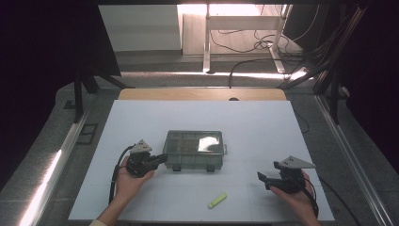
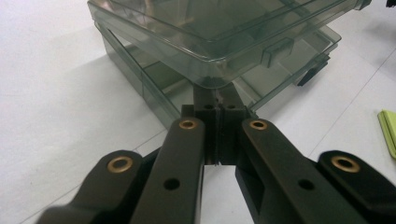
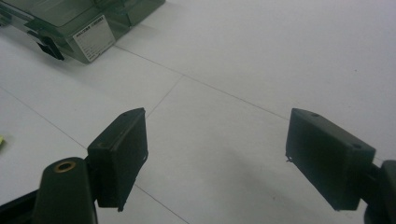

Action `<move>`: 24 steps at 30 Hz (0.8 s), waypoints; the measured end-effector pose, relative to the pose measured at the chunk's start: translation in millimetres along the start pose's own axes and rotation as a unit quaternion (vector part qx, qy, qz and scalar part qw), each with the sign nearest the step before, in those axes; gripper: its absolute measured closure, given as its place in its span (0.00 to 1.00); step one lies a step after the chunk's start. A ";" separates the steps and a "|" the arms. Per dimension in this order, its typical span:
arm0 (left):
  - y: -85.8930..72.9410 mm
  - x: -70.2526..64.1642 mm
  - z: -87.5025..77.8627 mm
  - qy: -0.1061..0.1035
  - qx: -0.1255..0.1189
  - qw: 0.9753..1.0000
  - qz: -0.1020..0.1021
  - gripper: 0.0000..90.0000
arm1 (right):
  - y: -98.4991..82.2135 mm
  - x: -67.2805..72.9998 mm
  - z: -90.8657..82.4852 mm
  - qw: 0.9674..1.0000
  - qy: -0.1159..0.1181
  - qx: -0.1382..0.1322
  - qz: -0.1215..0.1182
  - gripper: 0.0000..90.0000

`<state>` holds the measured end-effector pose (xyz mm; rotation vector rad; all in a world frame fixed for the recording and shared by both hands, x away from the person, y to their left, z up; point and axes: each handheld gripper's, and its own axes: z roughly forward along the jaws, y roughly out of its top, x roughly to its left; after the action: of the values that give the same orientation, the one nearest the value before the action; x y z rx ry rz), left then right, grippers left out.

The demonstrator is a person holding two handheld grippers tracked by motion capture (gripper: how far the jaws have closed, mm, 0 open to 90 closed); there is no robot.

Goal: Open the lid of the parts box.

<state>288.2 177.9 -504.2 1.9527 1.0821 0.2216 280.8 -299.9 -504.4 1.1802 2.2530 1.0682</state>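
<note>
A smoky see-through plastic compartment box (image 1: 194, 149) lies mid-table on the white mat (image 1: 263, 127). My left gripper (image 1: 162, 159) points at its front left corner. In the left gripper view the jaws are pressed together, and my left gripper (image 2: 217, 100) has its tips tucked under the lid's corner (image 2: 210, 65). The lid (image 2: 210, 28) stands slightly raised off the base there. My right gripper (image 1: 263, 181) rests at the front right, well apart from the box. Up close my right gripper (image 3: 217, 149) is open over bare mat, with the box (image 3: 84, 23) at the top left.
A small yellow-green piece (image 1: 217, 200) lies on the mat near the front edge, between the two hands; its edge (image 2: 388, 130) shows in the left gripper view. The box has dark front latches (image 1: 210, 168). Cables and a table frame (image 1: 207, 42) stand beyond the table.
</note>
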 end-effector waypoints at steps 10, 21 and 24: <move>4.7 -1.3 2.2 -0.001 -0.006 1.000 0.004 1.00 | -0.1 -0.1 0.2 1.000 0.000 0.001 0.000 0.23; 10.4 -1.5 3.9 -0.003 -0.015 1.000 0.005 1.00 | -0.6 -0.7 0.1 1.000 -0.002 0.002 0.002 0.23; 12.2 -1.2 3.1 -0.003 -0.018 1.000 0.004 1.00 | -0.5 -0.4 -0.2 1.000 -0.002 0.001 0.002 0.23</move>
<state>296.5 172.1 -496.5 1.9250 1.0593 0.2383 280.7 -300.4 -504.7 1.1870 2.2502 1.0630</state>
